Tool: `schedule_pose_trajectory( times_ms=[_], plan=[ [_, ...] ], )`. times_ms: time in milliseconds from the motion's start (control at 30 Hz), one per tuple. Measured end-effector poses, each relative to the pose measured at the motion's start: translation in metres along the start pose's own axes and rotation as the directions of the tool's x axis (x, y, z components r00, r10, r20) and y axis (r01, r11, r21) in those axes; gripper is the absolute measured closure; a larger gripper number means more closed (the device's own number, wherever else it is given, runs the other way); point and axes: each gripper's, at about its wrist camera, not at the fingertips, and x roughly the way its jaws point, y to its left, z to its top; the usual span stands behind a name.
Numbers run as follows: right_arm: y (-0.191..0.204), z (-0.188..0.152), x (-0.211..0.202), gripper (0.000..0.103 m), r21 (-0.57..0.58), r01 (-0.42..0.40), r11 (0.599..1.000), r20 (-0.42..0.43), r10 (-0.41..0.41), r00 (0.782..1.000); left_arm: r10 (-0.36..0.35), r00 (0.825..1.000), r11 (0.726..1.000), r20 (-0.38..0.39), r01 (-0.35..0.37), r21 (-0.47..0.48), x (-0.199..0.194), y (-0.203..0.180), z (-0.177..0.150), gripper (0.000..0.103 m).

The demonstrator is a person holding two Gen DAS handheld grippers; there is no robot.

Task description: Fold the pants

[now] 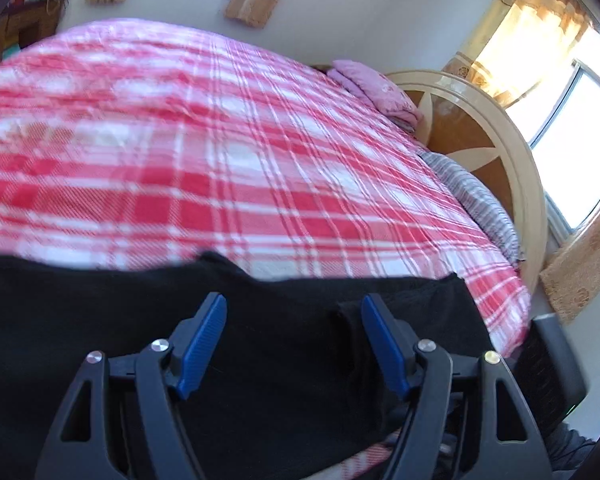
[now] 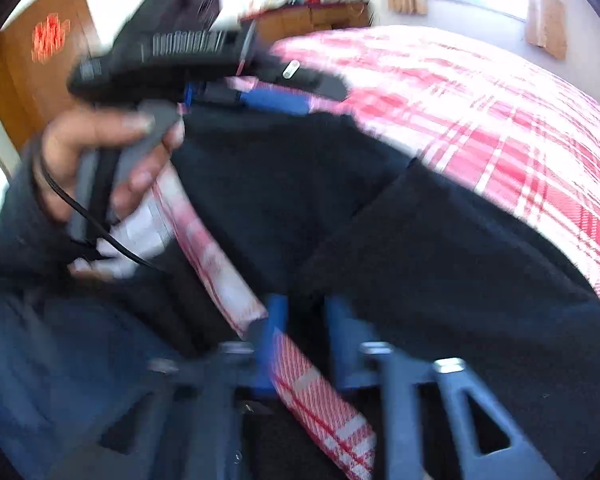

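The black pants (image 1: 280,360) lie across the near edge of the bed on the red plaid sheet (image 1: 220,160). My left gripper (image 1: 292,304) hovers just over them, open, its blue pads (image 1: 204,344) wide apart with nothing pinched. The right wrist view shows the pants (image 2: 380,260) spread from centre to right with a fold line running toward my right gripper (image 2: 306,312). That gripper is blurred; its blue fingers (image 2: 276,320) stand a little apart at the pants' near edge, open. A hand (image 2: 100,152) holds the left gripper (image 2: 276,100) at the pants' far end.
A pink folded cloth (image 1: 376,88) and a striped pillow (image 1: 476,196) lie by the round headboard (image 1: 480,140). The sheet hangs over the bed's near edge (image 2: 220,280). A wooden cabinet (image 2: 312,16) and a door (image 2: 40,60) stand beyond the bed.
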Motion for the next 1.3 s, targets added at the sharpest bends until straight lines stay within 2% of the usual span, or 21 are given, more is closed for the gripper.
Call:
schedule_pose_trajectory(
  times_ms=[33, 67, 167, 233, 300, 367, 467, 533, 667, 833, 967, 1000, 1033, 1067, 1100, 1167, 1233, 1300],
  plan=[
    [-0.006, 0.003, -0.005, 0.041, 0.04, -0.026, 0.999, 0.037, 0.025, 0.999, 0.035, 0.999, 0.999, 0.016, -0.036, 0.016, -0.006, 0.004, 0.006, 0.03],
    [-0.011, 0.005, -0.006, 0.041, 0.07, -0.045, 0.997, 0.053, 0.041, 0.998, 0.072, 0.997, 0.997, 0.033, -0.073, 0.028, -0.013, 0.009, 0.012, 0.03],
    [-0.015, 0.011, 0.001, 0.041, 0.102, 0.002, 0.995, 0.046, -0.007, 0.999, 0.182, 0.981, 0.981, 0.074, -0.185, 0.05, -0.031, 0.029, 0.025, 0.027],
    [-0.024, 0.014, 0.019, 0.041, 0.149, 0.019, 0.989, -0.002, -0.019, 1.0, 0.258, 0.962, 0.963, 0.084, -0.264, 0.06, -0.043, 0.047, 0.026, 0.026],
    [-0.026, 0.019, 0.024, 0.041, 0.153, 0.016, 0.988, 0.003, -0.017, 1.0, 0.332, 0.94, 0.94, 0.079, -0.336, 0.051, -0.058, 0.073, 0.02, 0.026],
    [-0.022, 0.02, 0.019, 0.041, 0.136, 0.025, 0.99, 0.008, -0.026, 1.0, 0.376, 0.924, 0.926, 0.067, -0.378, 0.017, -0.07, 0.099, 0.01, 0.026],
    [-0.022, 0.017, 0.001, 0.041, 0.155, -0.011, 0.988, 0.092, -0.004, 0.996, 0.44, 0.898, 0.898, 0.031, -0.438, -0.038, -0.086, 0.138, -0.009, 0.026],
    [-0.02, 0.014, -0.014, 0.041, 0.149, 0.006, 0.989, 0.151, -0.028, 0.988, 0.457, 0.889, 0.889, 0.021, -0.456, -0.05, -0.091, 0.151, -0.017, 0.026],
    [-0.028, 0.018, -0.027, 0.041, 0.165, 0.028, 0.986, 0.209, -0.063, 0.976, 0.445, 0.895, 0.891, -0.005, -0.444, -0.093, -0.088, 0.173, -0.035, 0.026],
    [-0.036, 0.019, -0.03, 0.041, 0.21, 0.052, 0.976, 0.208, -0.096, 0.973, 0.469, 0.883, 0.883, 0.028, -0.469, -0.016, -0.083, 0.167, -0.039, 0.026],
    [-0.041, 0.014, -0.026, 0.041, 0.234, 0.061, 0.97, 0.2, -0.109, 0.974, 0.458, 0.889, 0.888, 0.024, -0.458, 0.029, -0.08, 0.167, -0.041, 0.026],
    [-0.042, 0.015, -0.026, 0.041, 0.238, 0.063, 0.969, 0.197, -0.111, 0.974, 0.451, 0.892, 0.892, 0.022, -0.451, 0.029, -0.081, 0.167, -0.041, 0.029],
    [-0.043, 0.014, -0.025, 0.041, 0.242, 0.066, 0.968, 0.199, -0.116, 0.973, 0.443, 0.896, 0.896, 0.018, -0.443, 0.028, -0.081, 0.167, -0.04, 0.041],
    [-0.043, 0.013, -0.025, 0.041, 0.244, 0.068, 0.967, 0.202, -0.119, 0.972, 0.429, 0.903, 0.903, 0.016, -0.429, 0.022, -0.082, 0.166, -0.04, 0.048],
    [-0.043, 0.012, -0.026, 0.041, 0.244, 0.069, 0.967, 0.204, -0.121, 0.972, 0.423, 0.906, 0.906, 0.016, -0.423, 0.015, -0.083, 0.167, -0.039, 0.051],
    [-0.044, 0.012, -0.026, 0.041, 0.244, 0.073, 0.967, 0.207, -0.126, 0.97, 0.384, 0.923, 0.923, 0.005, -0.384, 0.003, -0.084, 0.168, -0.039, 0.073],
    [-0.045, 0.012, -0.025, 0.041, 0.245, 0.08, 0.966, 0.209, -0.133, 0.969, 0.325, 0.946, 0.944, 0.001, -0.324, -0.059, -0.086, 0.173, -0.039, 0.079],
    [-0.047, 0.011, -0.026, 0.041, 0.247, 0.087, 0.965, 0.212, -0.142, 0.967, 0.28, 0.96, 0.955, 0.01, -0.277, -0.104, -0.092, 0.176, -0.037, 0.08]
  ],
)
